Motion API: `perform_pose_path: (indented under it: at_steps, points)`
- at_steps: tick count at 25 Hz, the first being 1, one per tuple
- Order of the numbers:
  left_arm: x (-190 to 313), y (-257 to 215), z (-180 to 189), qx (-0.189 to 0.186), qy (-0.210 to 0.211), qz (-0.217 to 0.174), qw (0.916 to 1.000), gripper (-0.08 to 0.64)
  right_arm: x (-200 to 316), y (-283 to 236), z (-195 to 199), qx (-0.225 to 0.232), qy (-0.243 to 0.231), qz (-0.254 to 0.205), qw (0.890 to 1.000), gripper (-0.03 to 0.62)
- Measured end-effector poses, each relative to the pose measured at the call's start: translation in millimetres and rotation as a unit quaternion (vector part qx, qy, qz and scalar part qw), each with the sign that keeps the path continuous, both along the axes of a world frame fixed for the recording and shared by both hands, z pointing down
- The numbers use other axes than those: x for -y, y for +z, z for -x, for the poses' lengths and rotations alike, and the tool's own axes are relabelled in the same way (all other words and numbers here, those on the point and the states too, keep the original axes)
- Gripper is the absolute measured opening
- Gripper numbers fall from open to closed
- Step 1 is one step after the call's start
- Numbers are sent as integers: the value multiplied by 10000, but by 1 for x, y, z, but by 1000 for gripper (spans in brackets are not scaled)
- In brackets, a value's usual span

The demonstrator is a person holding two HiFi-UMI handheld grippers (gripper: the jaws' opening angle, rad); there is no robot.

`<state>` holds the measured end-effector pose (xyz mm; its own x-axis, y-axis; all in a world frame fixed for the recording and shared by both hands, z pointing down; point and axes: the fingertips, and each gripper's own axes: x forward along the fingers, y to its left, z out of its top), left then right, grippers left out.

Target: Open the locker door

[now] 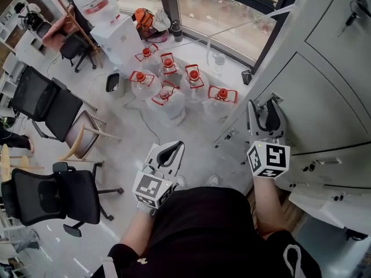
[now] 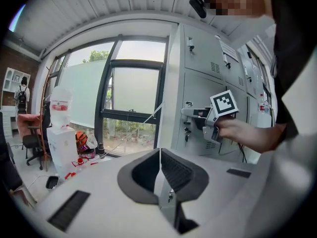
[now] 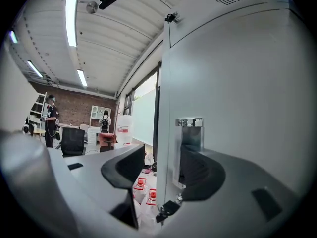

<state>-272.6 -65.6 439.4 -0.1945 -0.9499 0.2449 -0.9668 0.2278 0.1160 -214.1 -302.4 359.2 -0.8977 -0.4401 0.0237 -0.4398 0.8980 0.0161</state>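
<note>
Straddling the smooth grey locker door, the right hand-held gripper gapes.

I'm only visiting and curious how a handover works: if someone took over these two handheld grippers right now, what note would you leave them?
Left gripper: shut, empty, held clear of the door.
Right gripper: jaws open, straddling the free edge of the locker door at its chrome handle; pads not pressing.
Done: the door looks swung partly out, though how far is hard to judge.
Left: probably swing it wider if needed, then draw the right gripper off the edge.
</note>
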Motion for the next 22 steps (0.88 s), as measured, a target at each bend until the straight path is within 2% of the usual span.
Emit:
perform_pose_path:
  at_steps: [8, 14, 18, 22]
  points:
    - [-10, 2, 6, -26, -69, 12, 10000, 26, 0, -2, 3, 159, 74, 39, 9998, 216]
    - [-20, 8, 7, -152, -6, 34, 9999, 26, -8, -2, 1, 166, 206, 34, 9996, 216]
    - [-27, 2, 10, -81, 115, -31, 9999, 26, -20, -3, -7, 161, 365, -1, 9992, 215]
    - [-38, 5, 11, -143, 276, -35, 9995, 26, -32, -4, -19, 170, 615, -3, 9980, 168]
